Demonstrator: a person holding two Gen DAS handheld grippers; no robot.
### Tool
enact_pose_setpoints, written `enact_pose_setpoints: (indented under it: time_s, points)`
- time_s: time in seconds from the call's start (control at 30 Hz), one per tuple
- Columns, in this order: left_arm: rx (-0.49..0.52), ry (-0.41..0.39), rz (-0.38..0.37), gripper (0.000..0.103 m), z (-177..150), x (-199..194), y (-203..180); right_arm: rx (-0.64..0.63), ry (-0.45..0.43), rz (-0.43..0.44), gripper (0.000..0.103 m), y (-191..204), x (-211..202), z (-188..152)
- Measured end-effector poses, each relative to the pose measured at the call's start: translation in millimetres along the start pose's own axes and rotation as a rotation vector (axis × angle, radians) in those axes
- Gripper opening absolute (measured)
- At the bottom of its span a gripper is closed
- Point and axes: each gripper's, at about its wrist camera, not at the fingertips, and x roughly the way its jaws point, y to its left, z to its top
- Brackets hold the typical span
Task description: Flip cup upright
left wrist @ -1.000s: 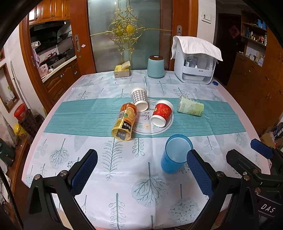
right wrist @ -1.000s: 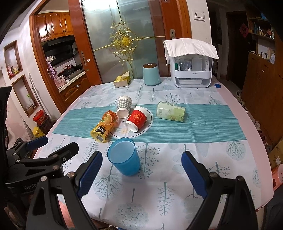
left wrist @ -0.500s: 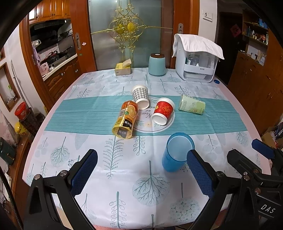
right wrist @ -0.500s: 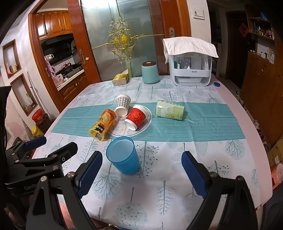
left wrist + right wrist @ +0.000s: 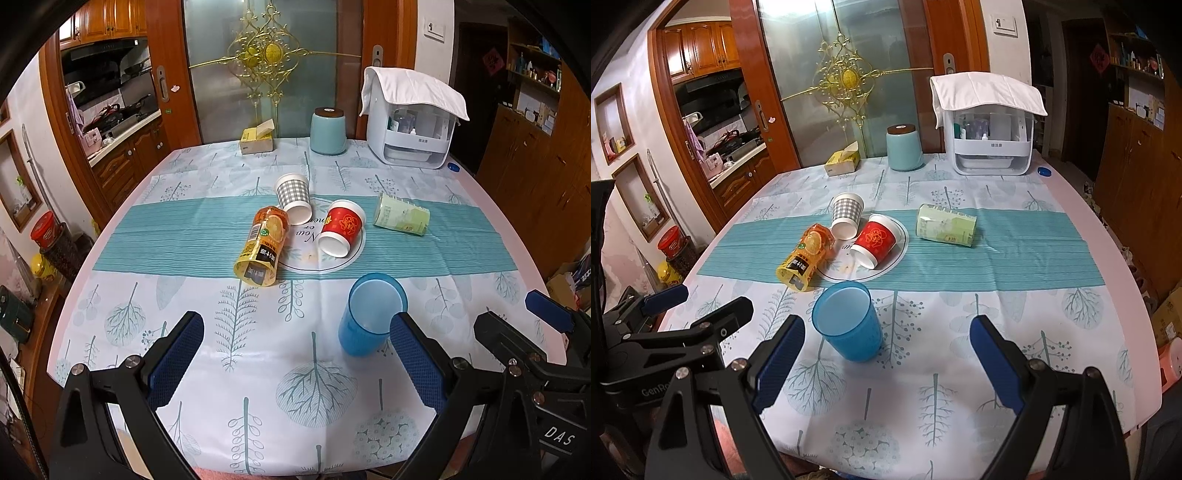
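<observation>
A blue plastic cup point(image 5: 371, 314) stands upright near the table's front; it also shows in the right wrist view point(image 5: 849, 319). Beyond it lie on their sides a red paper cup point(image 5: 340, 227), a grey checked paper cup point(image 5: 293, 197), an orange-label cup point(image 5: 262, 245) and a pale green cup point(image 5: 402, 215). My left gripper point(image 5: 295, 354) is open and empty, near the front edge, left of the blue cup. My right gripper point(image 5: 888, 354) is open and empty, just behind and right of the blue cup.
At the table's back stand a white dispenser with a cloth on it point(image 5: 413, 125), a teal canister point(image 5: 328, 131) and a yellow tissue box point(image 5: 256, 139). A small blue cap point(image 5: 453, 167) lies at the back right. The right gripper's frame point(image 5: 535, 354) shows at lower right.
Both grippers have drawn back slightly from the table; the cups look a little farther away. Nothing on the table has moved.
</observation>
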Motion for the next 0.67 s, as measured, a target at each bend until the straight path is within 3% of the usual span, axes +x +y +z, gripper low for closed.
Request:
enact_pose_setpoints:
  time_s: [0.67]
  points:
    - [-0.001, 0.007, -0.001, 0.100, -2.4, 0.7, 1.8, 0.004, 0.009, 0.007, 0.092, 1.1, 2.7, -4.1]
